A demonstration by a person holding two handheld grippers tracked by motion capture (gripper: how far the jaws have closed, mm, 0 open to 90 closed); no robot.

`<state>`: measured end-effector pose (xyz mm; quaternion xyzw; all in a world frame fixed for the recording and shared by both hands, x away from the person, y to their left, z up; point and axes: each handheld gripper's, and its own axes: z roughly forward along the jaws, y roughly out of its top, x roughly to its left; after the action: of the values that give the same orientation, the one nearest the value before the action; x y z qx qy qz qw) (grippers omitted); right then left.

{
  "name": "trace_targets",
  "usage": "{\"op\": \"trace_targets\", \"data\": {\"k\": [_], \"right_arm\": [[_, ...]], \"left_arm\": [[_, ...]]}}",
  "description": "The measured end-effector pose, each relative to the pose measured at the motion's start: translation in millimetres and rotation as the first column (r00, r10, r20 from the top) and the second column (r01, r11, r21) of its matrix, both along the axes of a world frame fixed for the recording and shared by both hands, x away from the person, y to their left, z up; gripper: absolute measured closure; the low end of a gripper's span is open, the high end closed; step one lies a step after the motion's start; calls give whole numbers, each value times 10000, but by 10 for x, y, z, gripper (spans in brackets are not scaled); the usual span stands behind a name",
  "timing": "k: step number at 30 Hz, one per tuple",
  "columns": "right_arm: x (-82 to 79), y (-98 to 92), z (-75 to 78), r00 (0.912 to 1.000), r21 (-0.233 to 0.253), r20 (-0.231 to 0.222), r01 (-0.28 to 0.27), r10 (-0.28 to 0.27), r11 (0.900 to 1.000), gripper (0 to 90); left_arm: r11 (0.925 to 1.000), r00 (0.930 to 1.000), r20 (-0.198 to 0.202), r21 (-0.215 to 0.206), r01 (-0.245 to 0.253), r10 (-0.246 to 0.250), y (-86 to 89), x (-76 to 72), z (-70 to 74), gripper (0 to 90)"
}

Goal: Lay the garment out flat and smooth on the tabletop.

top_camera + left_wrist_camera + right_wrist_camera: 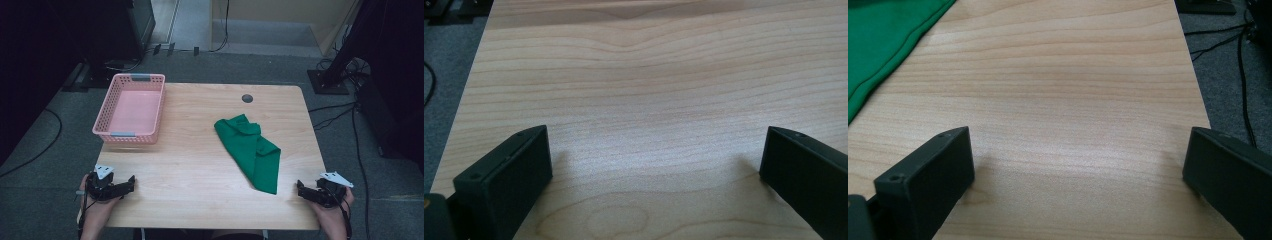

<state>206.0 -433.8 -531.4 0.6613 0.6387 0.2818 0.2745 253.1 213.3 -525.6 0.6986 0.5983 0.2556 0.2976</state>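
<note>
Dim room, grey carpet, cables on floor; pale wood table [200, 165] in the middle, mostly bare.

Pink basket [131, 109] at far left corner, well ahead of left tongs [131, 183], slightly toward centre from them. Looks empty.

Green cloth [252, 150] right of centre, loosely folded into a long wedge. Long axis diagonal: broad bunched end far and toward centre, narrow tip near and pointing at the front edge. Tip sits just ahead-left of right tongs [300, 187], near but not touching. Same cloth edge seen at upper left in right gripper view [883, 45], off to the left of the jaw line, not between the jaws.

Right tongs clearly nearer: short reach forward and left to the tip. Left tongs well apart from cloth, most of the table width between; basket closer to them than cloth is.

Both tongs resting at front corners, held in hands, pointing inward. Jaws spread wide on both, nothing pinched; bare wood between jaws in left gripper view [654, 165] and in right gripper view [1078, 165].

Judgement: likely cloth to basket. Pick up with right at near tip or along near edge; jaw line needs turning across the cloth's long axis. Loose folds may trail or open on lift.
</note>
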Motion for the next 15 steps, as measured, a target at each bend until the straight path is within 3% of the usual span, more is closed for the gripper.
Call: {"op": "trace_targets", "data": {"k": [5,7,9,12,15], "right_arm": [[-7,-9,9,10000,-62,23,90,-90,9999,34],[-33,-7,30,9976,-459,272,643,-631,9969,88],[-56,3,49,9949,-543,520,894,-866,9945,125],[-68,18,72,9945,-356,656,839,-815,9958,131],[-42,55,143,9938,214,922,603,-620,9980,162]], "left_arm": [[10000,10000,-1,-4,0,0,0,0,0,6],[10000,10000,-2,-4,0,0,0,0,0,6],[10000,10000,-4,-6,-2,2,1,1,0,6],[10000,10000,4,-10,-7,7,1,2,0,6],[10000,10000,6,-26,3,-3,3,5,-1,6]]}}
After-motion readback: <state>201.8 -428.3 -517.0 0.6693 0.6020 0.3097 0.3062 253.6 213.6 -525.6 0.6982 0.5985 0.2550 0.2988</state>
